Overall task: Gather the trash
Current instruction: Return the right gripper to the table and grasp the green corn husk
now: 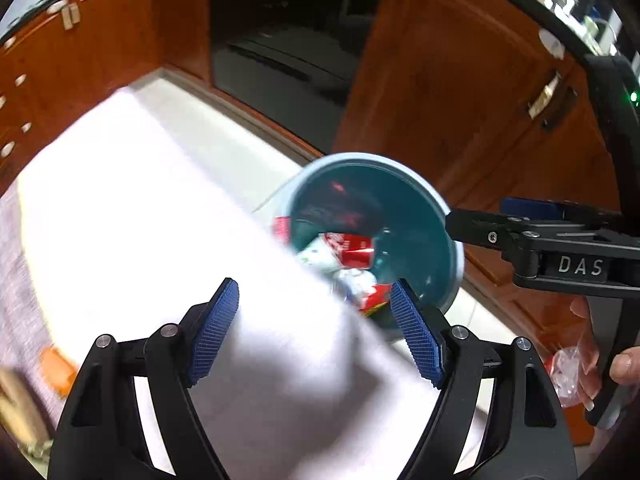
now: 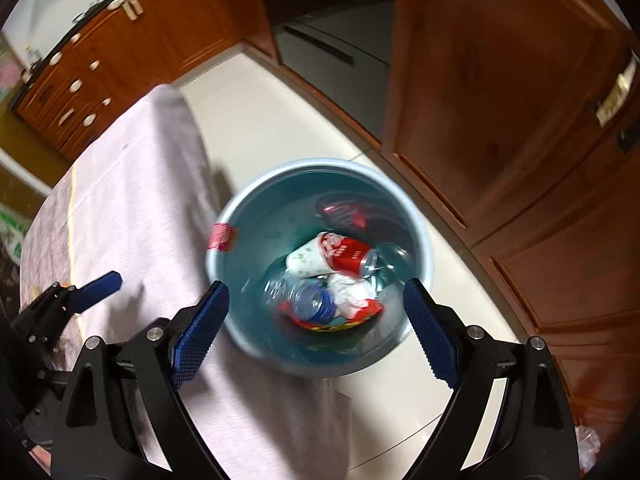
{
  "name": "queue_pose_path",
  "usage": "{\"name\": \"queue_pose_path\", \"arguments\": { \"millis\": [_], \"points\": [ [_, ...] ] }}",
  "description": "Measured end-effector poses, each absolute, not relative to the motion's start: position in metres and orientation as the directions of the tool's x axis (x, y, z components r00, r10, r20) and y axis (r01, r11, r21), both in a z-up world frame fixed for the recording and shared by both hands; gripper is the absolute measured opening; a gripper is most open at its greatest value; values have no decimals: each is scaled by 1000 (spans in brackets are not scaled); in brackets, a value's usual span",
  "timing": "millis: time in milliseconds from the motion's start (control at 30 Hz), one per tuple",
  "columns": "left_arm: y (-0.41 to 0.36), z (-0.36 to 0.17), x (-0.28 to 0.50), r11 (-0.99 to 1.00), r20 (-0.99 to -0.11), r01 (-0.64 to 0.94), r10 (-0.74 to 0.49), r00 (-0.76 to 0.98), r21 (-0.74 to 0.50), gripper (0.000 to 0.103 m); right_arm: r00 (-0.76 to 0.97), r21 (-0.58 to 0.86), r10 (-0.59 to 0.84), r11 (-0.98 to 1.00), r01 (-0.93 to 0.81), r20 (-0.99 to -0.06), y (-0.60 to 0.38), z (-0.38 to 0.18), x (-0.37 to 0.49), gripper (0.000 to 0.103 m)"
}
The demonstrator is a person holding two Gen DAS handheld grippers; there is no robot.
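Your right gripper (image 2: 316,320) hangs right over the round bin (image 2: 244,200), and its two blue fingers are spread wide with nothing between them. You look straight down into the bin past those fingers (image 2: 200,332). Your left gripper (image 1: 316,328) is also spread wide and holds nothing. It is over the table corner, and the bin (image 1: 436,196) sits just past its right finger, lower down on the floor.

The trash is inside the bin. There is a red and white can (image 2: 340,254) lying on its side, a clear squashed plastic bottle with a blue end (image 2: 308,300), some crumpled white paper (image 2: 352,292) and a red wrapper (image 2: 332,320) under them. In the left view you can see the can (image 1: 352,250) too, but it is blurry.

The bin is smooth plastic, pale blue at the rim and darker teal inside. A small red sticker (image 2: 220,237) is on its outer wall, on the table side. The table is covered with a soft pale cloth (image 2: 132,184) that hangs over the edge. The cloth's hanging side touches or nearly touches the bin; you cannot tell which.

The floor (image 2: 280,120) is shiny, pale tile. Brown wood cupboards (image 2: 500,100) stand close behind the bin, so there is only a thin strip of floor there. The bin mouth is wide open under your right gripper. In the left view, your right hand (image 1: 616,364) holds the handle off to the right.
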State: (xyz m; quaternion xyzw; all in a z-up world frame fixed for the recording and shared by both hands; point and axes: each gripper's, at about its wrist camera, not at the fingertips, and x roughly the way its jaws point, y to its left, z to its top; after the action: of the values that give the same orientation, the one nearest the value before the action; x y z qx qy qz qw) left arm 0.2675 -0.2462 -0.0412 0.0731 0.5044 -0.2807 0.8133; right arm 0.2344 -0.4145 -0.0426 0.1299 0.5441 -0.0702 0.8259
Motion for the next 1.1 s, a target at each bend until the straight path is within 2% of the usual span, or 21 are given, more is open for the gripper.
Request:
{"name": "queue_pose_path", "arguments": {
  "millis": [200, 367, 733, 933, 1100],
  "points": [
    [-180, -22, 252, 882, -857, 450, -338, 389, -143, 80, 404, 156, 83, 976, 151, -911, -353, -35, 234, 85],
    [-112, -11, 227, 923, -852, 366, -282, 441, -116, 89, 394, 161, 129, 986, 49, -910, -294, -30, 230, 85],
    [46, 2, 167, 986, -845, 151, -145, 514, -77, 92, 379, 137, 218, 964, -229, -899, -134, 0, 215, 85],
    [117, -8, 143, 991, -850, 67, -133, 509, -115, 92, 353, 100, 246, 918, -384, -903, -48, 3, 207, 85],
    [146, -16, 134, 988, -853, 50, -150, 501, -145, 92, 316, 47, 235, 862, -505, -919, 13, -8, 204, 85]
  ]
}}
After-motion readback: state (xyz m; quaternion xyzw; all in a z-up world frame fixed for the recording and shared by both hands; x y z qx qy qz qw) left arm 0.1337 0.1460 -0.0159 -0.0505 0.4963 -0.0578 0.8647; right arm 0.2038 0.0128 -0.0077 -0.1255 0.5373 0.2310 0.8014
